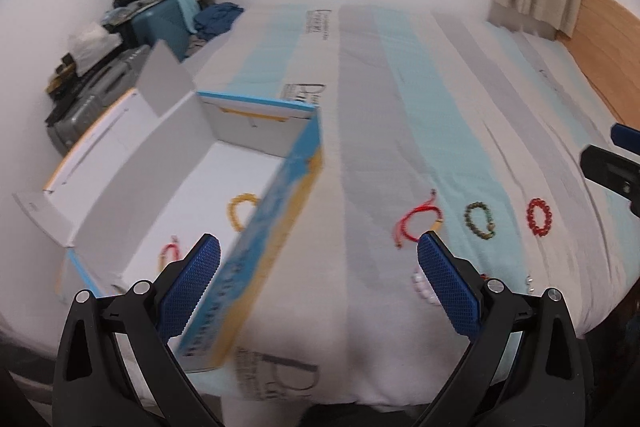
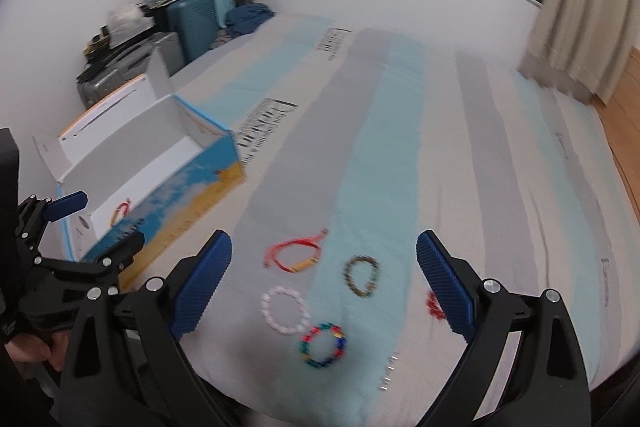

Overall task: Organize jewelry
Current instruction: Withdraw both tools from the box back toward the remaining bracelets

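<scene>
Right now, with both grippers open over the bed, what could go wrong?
The white bracelet and the multicoloured bracelet lie close together, so the right gripper might snag both. The left gripper straddles the box wall and might knock it. Both views are blurred, so aim may be off.

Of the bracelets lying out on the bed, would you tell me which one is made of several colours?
The multicoloured bead bracelet, nearest the camera beside the white bead bracelet; its beads mix red, green and blue, while the others are each mostly one colour.
</scene>
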The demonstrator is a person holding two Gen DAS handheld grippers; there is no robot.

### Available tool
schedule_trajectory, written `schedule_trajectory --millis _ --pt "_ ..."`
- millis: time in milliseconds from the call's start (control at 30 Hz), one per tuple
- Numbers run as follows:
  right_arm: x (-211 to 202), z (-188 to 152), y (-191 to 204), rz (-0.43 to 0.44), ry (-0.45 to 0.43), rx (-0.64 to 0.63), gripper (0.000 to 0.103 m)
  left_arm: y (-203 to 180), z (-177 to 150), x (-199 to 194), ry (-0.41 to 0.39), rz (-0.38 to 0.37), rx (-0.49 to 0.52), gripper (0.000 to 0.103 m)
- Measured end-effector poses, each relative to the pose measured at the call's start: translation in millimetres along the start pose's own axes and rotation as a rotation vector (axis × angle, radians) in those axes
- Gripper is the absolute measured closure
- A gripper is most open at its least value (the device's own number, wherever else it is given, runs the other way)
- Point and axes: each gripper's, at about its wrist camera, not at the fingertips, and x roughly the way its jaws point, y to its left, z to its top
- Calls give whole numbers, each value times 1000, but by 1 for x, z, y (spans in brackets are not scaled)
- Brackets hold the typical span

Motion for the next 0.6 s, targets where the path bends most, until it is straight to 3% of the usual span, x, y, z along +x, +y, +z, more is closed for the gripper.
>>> schedule_trajectory --millis 300,600 --pt "18 -29 -61 -91 39 28 13 -51 2 36 27 -35 49 6" --pt "51 -52 -97 -128 73 37 13 -86 3 77 28 -45 80 6"
